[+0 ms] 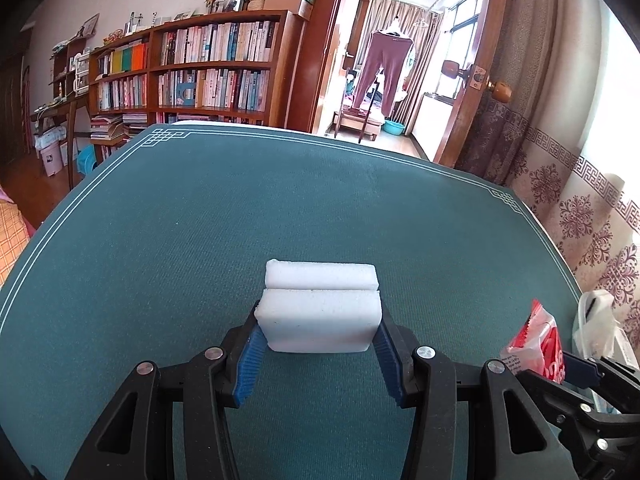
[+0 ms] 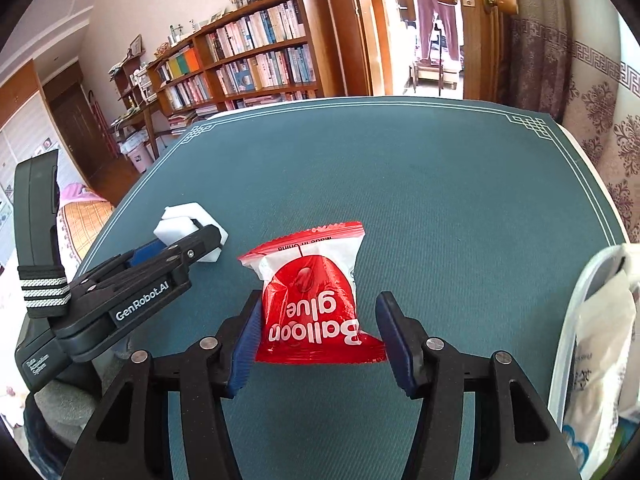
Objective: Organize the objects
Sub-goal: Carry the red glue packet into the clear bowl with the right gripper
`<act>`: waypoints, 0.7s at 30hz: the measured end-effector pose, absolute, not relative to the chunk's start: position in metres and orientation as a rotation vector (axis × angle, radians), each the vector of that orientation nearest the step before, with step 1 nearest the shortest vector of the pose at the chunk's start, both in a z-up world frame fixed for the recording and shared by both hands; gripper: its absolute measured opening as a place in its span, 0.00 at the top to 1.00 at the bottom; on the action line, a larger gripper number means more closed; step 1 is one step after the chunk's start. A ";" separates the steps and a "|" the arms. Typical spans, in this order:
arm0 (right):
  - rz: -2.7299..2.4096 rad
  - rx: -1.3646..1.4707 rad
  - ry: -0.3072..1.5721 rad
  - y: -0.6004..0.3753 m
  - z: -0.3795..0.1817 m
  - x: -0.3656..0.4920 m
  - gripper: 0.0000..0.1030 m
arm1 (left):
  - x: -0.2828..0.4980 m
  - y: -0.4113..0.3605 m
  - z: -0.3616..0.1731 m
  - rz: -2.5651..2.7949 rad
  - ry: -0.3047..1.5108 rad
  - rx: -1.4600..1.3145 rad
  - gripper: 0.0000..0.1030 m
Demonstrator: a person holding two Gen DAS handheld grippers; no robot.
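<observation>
Left tongs (image 1: 319,334): black plastic linkage arms with triangular cut-outs, round silver screws at the pivots, ribbed blue pads (image 1: 249,360) on the inner faces. Right tongs (image 2: 318,334): same build, darker blue pads (image 2: 394,336). Seen from the right wrist, the left body carries white "GenRobot.AI" lettering and a black strap with white stripes (image 2: 44,292).

Table (image 1: 200,216) with a dark teal cloth cover, edged by thin white lines with knot-pattern corners. On it: a white foam block (image 1: 320,308) split by a groove, and well to its right a red-and-white "Balloon glue" packet (image 2: 316,300).
</observation>
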State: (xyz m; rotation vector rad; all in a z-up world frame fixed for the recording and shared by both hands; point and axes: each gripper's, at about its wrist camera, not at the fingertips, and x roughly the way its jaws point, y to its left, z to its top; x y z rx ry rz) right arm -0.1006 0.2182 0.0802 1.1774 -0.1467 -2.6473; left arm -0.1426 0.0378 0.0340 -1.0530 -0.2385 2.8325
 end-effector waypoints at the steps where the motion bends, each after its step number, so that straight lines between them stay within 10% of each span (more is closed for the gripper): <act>1: -2.655 1.171 -0.162 0.221 0.082 -0.095 0.44 | -0.142 0.040 0.035 2.831 -0.228 -1.047 0.49; 21: -2.917 1.080 -0.323 0.320 0.129 -0.002 0.44 | -0.133 0.059 0.036 2.792 -0.126 -1.019 0.49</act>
